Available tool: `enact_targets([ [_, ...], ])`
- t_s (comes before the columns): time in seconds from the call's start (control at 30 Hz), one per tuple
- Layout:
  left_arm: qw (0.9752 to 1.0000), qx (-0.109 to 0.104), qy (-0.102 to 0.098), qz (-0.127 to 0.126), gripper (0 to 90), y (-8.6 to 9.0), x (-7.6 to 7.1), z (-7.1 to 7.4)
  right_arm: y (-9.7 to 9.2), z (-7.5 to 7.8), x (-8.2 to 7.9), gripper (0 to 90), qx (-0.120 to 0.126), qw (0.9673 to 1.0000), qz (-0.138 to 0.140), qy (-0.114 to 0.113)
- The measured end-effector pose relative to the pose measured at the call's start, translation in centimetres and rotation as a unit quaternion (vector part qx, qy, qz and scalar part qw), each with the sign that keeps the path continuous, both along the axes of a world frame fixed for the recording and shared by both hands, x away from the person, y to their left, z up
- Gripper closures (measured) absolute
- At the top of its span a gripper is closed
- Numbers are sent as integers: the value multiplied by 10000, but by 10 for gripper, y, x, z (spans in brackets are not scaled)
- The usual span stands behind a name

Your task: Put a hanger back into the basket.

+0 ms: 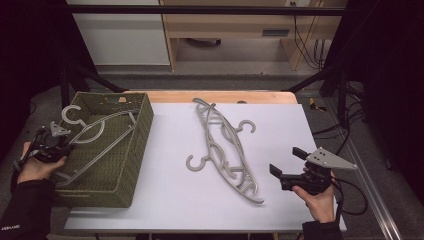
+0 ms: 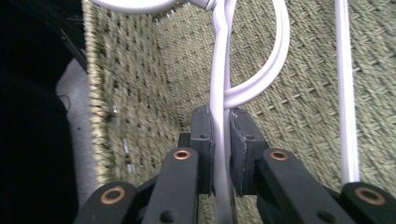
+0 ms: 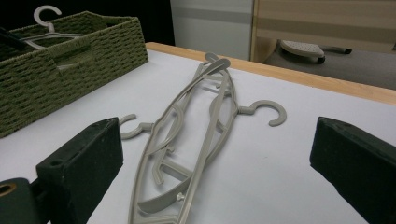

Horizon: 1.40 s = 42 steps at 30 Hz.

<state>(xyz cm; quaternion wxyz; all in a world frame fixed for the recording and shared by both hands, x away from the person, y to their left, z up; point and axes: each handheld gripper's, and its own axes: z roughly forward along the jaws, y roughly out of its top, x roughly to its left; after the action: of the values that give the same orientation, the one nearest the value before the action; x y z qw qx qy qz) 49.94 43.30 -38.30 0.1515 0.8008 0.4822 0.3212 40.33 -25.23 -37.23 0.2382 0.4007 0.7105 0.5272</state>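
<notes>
High view: a grey hanger (image 1: pixel 95 134) is being pinched by the left gripper (image 1: pixel 49 145) over the green woven basket (image 1: pixel 131 165), near its left rim. The right gripper (image 1: pixel 286 164) is being held spread beside two hangers (image 1: pixel 225 145) on the open white tabletop (image 1: pixel 170 200).

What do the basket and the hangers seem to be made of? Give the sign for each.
Basket: woven fibre, perhaps seagrass or paper cord, matt olive; the plaited weave shows. Hangers on the table: probably moulded plastic, smooth grey, with thin ribbed struts. Hanger in the left gripper: likewise, paler.
</notes>
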Motion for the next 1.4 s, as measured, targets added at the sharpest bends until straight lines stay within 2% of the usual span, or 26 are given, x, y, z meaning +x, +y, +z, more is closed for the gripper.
enact_targets([
  [0.03,10000,-53,77,22,809,0,0,0,0,0,0,30,2,10000,-1,-2],
  [0.23,9995,-292,81,84,784,-2,-3,3,1,0,0,30,-2,10000,-6,4],
  [0.4,9977,-617,-233,146,763,1,-15,16,0,0,0,30,4,10000,-19,21],
  [0.5,9946,-905,-485,134,737,0,-23,24,0,0,0,29,-2,10000,-6,15],
  [0.6,9894,-1233,-769,15,694,-5,-34,32,-1,-1,0,30,39,10000,-28,5],
  [0.67,9860,-1367,-951,-36,608,-10,-40,37,-1,-1,0,30,15,10000,-19,22],
  [0.8,9785,-1653,-1224,-161,540,-21,-49,42,-1,-1,0,30,43,10000,-32,28],
  [0.9,9671,-2068,-1439,-352,484,-31,-55,45,-2,-1,0,29,50,10000,-42,18],
  [0.93,9656,-2105,-1470,-417,468,-35,-57,46,-2,-1,0,29,58,10000,-48,14],
  [0.97,9625,-2191,-1523,-492,452,-41,-59,47,-3,-1,0,30,67,10000,-47,19],
  [1.0,9606,-2241,-1557,-535,416,-45,-61,48,-2,-2,1,29,35,10000,-63,32],
  [1.07,9542,-2407,-1637,-684,399,-56,-65,50,-2,-2,1,29,33,10000,-67,32],
  [1.13,9495,-2506,-1698,-831,360,-69,-68,51,-2,-2,1,29,19,10000,-50,34],
  [1.17,9455,-2587,-1739,-943,336,-80,-71,52,-2,-2,1,29,20,10000,-50,32],
  [1.2,9432,-2646,-1754,-985,289,-85,-72,52,-3,-1,1,29,37,10000,-69,27],
  [1.23,9424,-2658,-1756,-1020,273,-89,-73,52,-3,-1,0,29,47,10000,-70,25],
  [1.37,9331,-2844,-1840,-1209,189,-112,-78,51,-5,-1,0,28,52,10000,-71,8],
  [1.4,9315,-2871,-1848,-1251,157,-117,-79,51,-6,-1,0,28,54,10000,-79,4],
])
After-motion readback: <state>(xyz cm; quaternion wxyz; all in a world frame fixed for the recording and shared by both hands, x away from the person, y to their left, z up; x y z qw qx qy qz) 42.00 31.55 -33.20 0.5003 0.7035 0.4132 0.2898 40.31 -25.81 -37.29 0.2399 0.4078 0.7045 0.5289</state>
